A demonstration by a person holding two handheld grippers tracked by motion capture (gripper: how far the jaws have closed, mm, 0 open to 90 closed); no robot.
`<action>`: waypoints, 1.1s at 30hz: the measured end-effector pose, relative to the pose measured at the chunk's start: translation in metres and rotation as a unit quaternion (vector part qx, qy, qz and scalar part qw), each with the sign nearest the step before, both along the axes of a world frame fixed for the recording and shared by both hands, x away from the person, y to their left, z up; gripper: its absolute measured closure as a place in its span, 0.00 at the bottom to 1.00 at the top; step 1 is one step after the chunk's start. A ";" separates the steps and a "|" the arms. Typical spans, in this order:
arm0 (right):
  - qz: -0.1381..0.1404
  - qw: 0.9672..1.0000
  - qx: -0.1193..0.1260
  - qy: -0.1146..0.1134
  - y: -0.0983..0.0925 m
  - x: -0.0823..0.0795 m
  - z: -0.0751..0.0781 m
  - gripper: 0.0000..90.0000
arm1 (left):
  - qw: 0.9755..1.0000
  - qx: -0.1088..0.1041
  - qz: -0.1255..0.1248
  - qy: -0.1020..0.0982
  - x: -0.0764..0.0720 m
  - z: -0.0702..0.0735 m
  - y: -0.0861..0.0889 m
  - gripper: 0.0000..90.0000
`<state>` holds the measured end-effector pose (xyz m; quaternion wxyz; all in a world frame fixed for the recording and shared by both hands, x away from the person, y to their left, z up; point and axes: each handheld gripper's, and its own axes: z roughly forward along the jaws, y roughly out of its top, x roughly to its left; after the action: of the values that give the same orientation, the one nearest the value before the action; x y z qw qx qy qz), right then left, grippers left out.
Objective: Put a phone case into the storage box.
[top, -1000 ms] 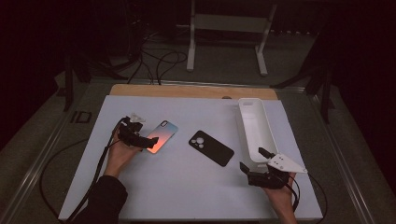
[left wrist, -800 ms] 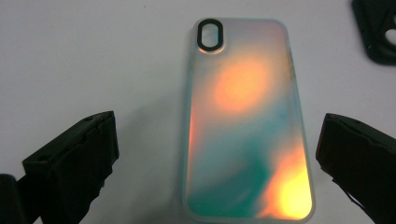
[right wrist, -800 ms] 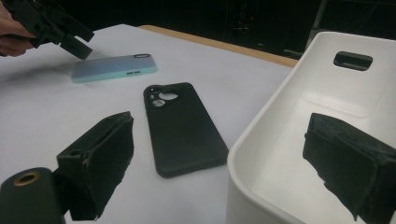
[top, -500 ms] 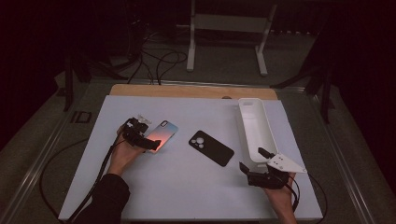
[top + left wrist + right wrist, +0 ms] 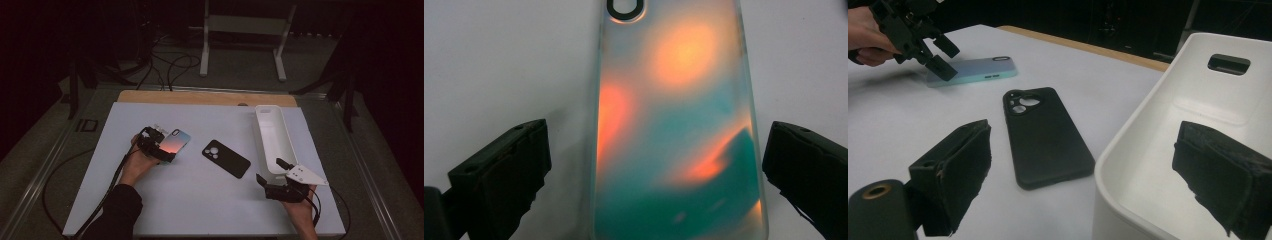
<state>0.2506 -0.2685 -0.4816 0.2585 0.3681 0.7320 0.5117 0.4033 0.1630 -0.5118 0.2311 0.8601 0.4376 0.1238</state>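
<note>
An iridescent teal-and-orange phone case lies flat at the table's left. My left gripper is open, one jaw on each side of the case's near end, with a gap on both sides. The left gripper is not touching it. A black phone case lies camera-side up in the middle. My right gripper hangs open at the near end of a white tray. In the right gripper view the right gripper has the tray's corner between its jaws, and the black case lies just ahead.
The white board covers most of the table, with a wooden strip at its far edge. Cables trail off the left side. A metal stand sits on the floor beyond. The far hand and left gripper show in the right gripper view.
My left gripper has slid right, toward and over the iridescent case, so its jaws now straddle the case's end. The right gripper has stayed put.
</note>
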 end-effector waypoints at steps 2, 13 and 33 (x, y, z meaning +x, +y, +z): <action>0.000 1.000 0.000 0.000 0.000 0.000 0.000 0.10 | 1.000 0.000 -0.002 0.006 0.001 -0.001 -0.001 0.00; 0.001 1.000 0.000 0.000 0.000 0.000 0.000 0.10 | 1.000 0.000 -0.006 0.021 0.002 -0.007 -0.007 0.01; 0.004 1.000 -0.004 0.003 0.002 0.000 -0.002 0.10 | 1.000 -0.003 -0.012 0.028 -0.001 -0.001 -0.007 0.19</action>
<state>0.2510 -0.2663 -0.4831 0.2560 0.3654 0.7362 0.5089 0.4027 0.1555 -0.5133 0.2222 0.8678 0.4341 0.0955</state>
